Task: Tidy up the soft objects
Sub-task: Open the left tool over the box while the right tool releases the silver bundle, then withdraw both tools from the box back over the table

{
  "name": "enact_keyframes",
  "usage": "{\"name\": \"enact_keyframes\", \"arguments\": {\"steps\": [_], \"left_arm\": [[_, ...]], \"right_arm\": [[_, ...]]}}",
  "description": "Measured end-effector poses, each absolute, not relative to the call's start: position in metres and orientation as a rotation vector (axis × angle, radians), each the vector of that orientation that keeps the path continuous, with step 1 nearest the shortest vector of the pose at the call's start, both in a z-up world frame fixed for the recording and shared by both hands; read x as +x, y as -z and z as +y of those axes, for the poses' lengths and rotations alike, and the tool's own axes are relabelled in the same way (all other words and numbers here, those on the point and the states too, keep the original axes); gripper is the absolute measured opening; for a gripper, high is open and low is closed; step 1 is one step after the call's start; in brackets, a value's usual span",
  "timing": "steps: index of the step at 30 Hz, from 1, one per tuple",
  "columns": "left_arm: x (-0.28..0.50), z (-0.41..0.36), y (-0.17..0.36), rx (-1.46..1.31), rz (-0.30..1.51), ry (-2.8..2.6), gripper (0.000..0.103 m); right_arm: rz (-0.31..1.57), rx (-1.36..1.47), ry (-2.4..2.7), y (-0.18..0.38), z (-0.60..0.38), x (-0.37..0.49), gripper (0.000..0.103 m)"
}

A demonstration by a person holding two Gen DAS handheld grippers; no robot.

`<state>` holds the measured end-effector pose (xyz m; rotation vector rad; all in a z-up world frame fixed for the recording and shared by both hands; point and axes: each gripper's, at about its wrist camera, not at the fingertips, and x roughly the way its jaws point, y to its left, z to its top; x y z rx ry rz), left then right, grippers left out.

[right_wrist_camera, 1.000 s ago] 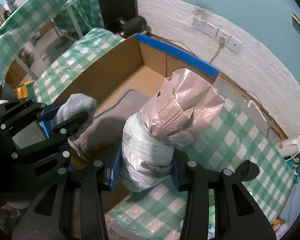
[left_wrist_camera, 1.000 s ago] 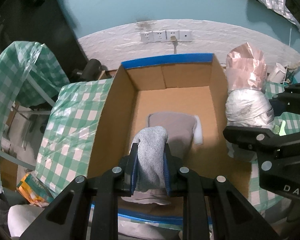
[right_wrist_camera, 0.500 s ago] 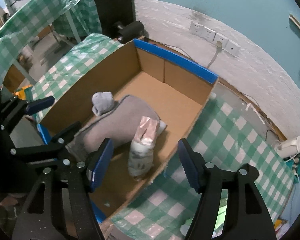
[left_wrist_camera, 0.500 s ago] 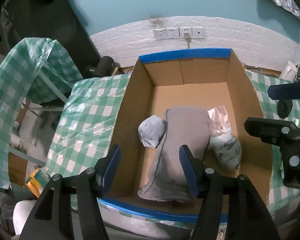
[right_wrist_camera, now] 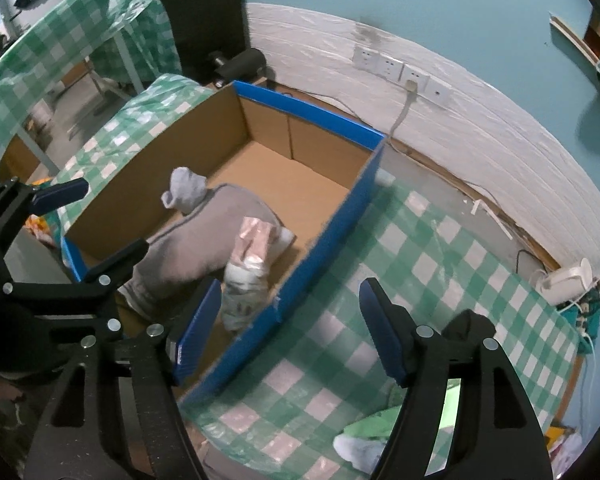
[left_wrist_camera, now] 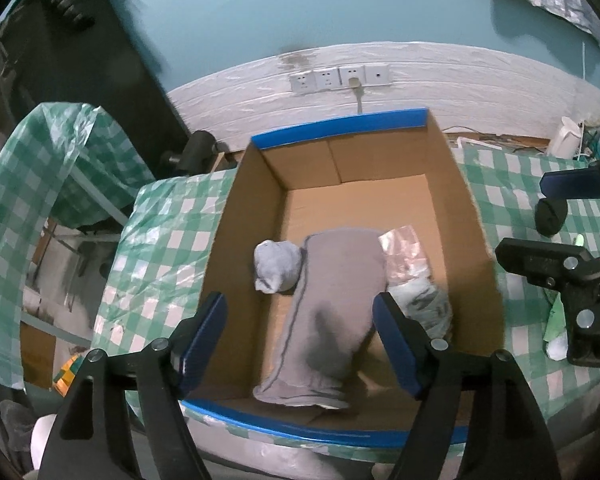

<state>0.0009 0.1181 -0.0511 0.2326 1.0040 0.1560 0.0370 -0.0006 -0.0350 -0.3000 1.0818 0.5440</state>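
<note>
A cardboard box [left_wrist_camera: 470, 216] with blue-taped rims stands on the green checked table [left_wrist_camera: 164, 232]. Inside lie a folded grey garment [left_wrist_camera: 332, 296], a rolled grey sock [left_wrist_camera: 276, 266] at its left, and a plastic-wrapped bundle [left_wrist_camera: 412, 276] at its right. They also show in the right wrist view: the garment [right_wrist_camera: 204, 236], the sock [right_wrist_camera: 186, 190], the bundle [right_wrist_camera: 248, 268]. My left gripper [left_wrist_camera: 306, 340] is open and empty above the box's near end. My right gripper [right_wrist_camera: 290, 328] is open and empty above the box's right wall [right_wrist_camera: 332, 220].
A white kettle [right_wrist_camera: 568, 280] and cables sit at the table's far right by the wall. A green and white soft item [right_wrist_camera: 364, 440] lies on the table under the right gripper. A second checked table [left_wrist_camera: 28, 184] stands to the left. Wall sockets [left_wrist_camera: 340, 76] are behind the box.
Both grippers opened, letting the sock and the wrapped bundle go into the box beside the garment. Both have since risen and drawn back from the box.
</note>
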Motion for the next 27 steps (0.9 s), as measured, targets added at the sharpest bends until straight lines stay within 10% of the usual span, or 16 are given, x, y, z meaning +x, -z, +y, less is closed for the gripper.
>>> {"name": "enact_keyframes", "arguments": {"steps": [27], "left_arm": [[0.004,0.015,0.057,0.369,0.985,0.004,0.081]], "right_arm": [[1.12,-0.208,-0.36,0.052,-0.126,0.045,0.074]]}}
